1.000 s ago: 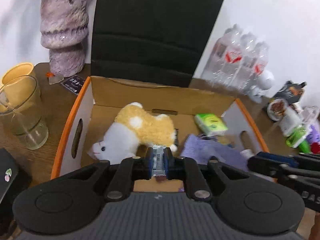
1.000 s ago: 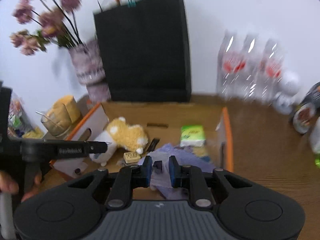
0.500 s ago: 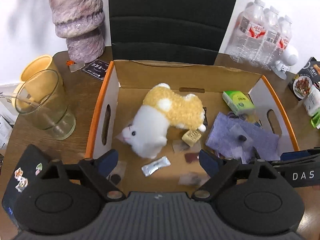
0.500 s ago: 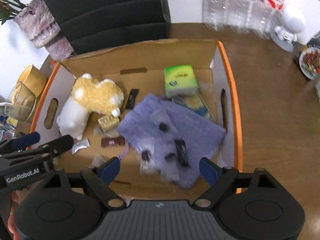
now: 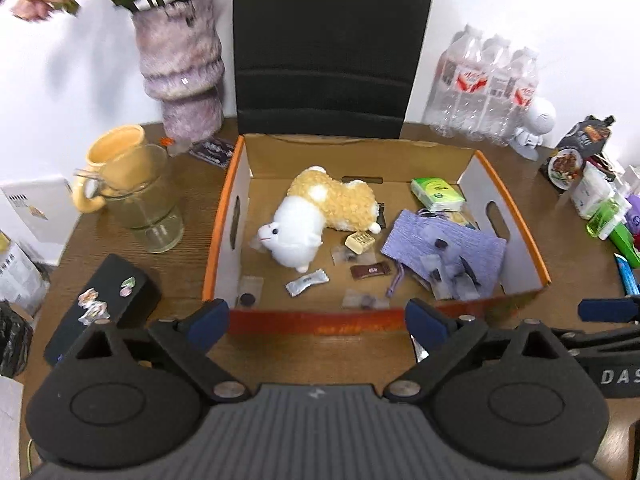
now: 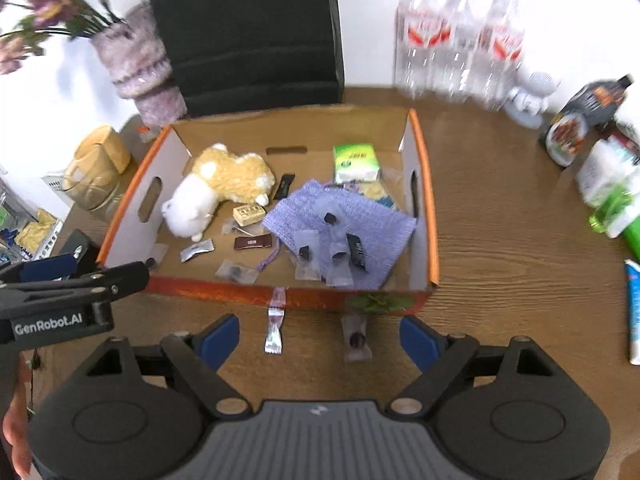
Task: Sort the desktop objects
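An orange-rimmed cardboard box [image 5: 224,216] holds a white and yellow plush toy [image 5: 320,216], a purple cloth pouch [image 5: 444,244], a green tissue pack [image 5: 438,194], a silver sachet [image 5: 307,282], a brown candy bar [image 5: 370,271] and several small clear packets. My left gripper [image 5: 318,320] hangs above the box's near wall, its jaws opening with nothing between them. My right gripper [image 6: 319,336] stands open over the table in front of the box. A silvery wrapper [image 6: 275,326] and a clear sachet [image 6: 356,338] lie on the table below it, untouched.
Left of the box stand a fuzzy vase [image 5: 180,68], a glass [image 5: 146,200], a yellow mug [image 5: 114,152] and a black case with stickers [image 5: 108,300]. Water bottles [image 5: 488,84] and snack packs [image 5: 600,196] crowd the right. A black chair back [image 5: 332,40] rises behind.
Both grippers went from shut to wide open. The left one let go of the silver sachet, which now lies in the box. Both pulled back and up from the box.
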### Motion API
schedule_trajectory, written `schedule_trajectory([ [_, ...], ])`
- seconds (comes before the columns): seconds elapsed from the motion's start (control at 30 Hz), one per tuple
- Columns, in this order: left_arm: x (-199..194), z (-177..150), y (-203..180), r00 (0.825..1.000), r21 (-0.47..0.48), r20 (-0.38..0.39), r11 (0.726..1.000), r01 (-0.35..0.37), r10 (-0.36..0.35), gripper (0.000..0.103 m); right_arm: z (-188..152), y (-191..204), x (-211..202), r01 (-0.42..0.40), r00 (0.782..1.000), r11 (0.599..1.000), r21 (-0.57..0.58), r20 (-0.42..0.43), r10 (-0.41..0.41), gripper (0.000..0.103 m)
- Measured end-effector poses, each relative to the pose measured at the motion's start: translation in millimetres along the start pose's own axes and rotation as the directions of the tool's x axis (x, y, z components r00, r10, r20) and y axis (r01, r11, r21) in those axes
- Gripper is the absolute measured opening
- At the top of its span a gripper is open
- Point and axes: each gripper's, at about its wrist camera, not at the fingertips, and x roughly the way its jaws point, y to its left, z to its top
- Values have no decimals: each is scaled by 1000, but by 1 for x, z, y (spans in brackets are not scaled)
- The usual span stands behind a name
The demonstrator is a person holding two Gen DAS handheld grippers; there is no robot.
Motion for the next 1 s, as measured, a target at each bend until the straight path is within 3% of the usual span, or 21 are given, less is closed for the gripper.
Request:
schedule_trajectory([
  [0.1, -28, -31, -5, 995, 19, 93, 999, -27, 25, 103, -35, 1, -25, -6, 992, 1000, -15, 129, 8, 93],
  [0.2, -48, -70, -7, 985, 31, 167, 999, -44, 38, 103, -80, 2, -38, -12, 967, 1000, -27, 254, 18, 96],
  [0.4, -44, -161, -7, 966, 25, 258, 1000, 8, -14, 103, -167, 8, -26, 16, 913, 998, -54, 408, 8, 102],
  [0.47, -36, -187, -6, 963, 35, 269, 999, 9, -18, 103, -186, 10, -15, 41, 909, 997, -60, 417, -12, 102],
  [0.57, -26, -205, -1, 969, 37, 246, 999, 27, -36, 103, -203, 12, 0, 62, 920, 996, -69, 392, -30, 102],
  [0.83, -6, -213, 4, 975, 34, 223, 999, 9, -16, 103, -221, 9, 21, 37, 932, 997, -61, 362, -13, 102],
  [1.0, 1, -218, 0, 977, 57, 213, 998, -8, -4, 103, -223, 9, 31, 71, 938, 995, -67, 344, -43, 102],
])
